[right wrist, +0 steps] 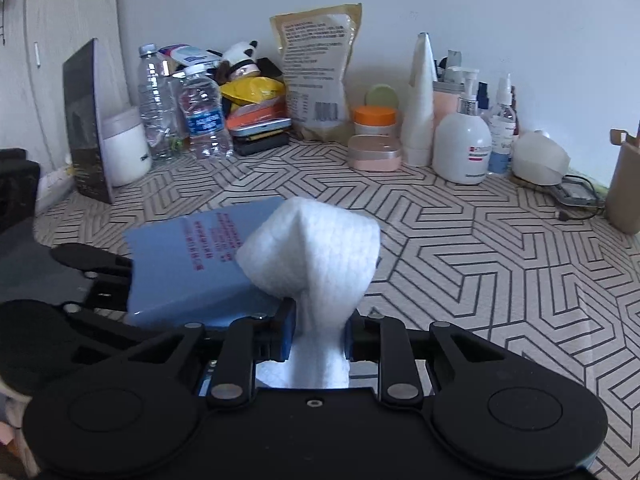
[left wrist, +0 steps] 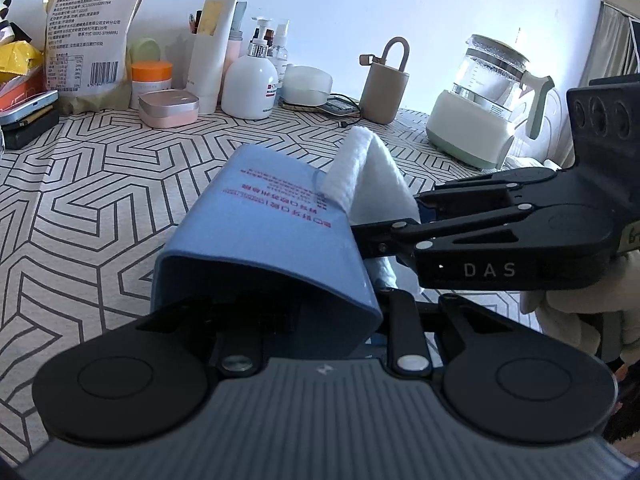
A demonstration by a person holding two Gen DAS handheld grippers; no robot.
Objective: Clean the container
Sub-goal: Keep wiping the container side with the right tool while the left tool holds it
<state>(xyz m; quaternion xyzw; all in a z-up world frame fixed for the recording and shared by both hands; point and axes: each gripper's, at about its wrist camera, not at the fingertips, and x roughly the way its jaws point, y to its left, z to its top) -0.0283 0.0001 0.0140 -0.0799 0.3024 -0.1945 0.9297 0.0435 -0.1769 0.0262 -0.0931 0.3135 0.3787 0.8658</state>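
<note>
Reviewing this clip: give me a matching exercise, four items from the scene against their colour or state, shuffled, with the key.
Items:
1. container
2. cloth
3. jar lid
4. glass kettle

Descriptions:
A. orange, on a jar at the back of the table
B. blue with red print, held by the left hand-held gripper
C. clear, sitting on a pale green base
D. white, pinched in the right hand-held gripper

Pairs: 1-B, 2-D, 3-A, 4-C
</note>
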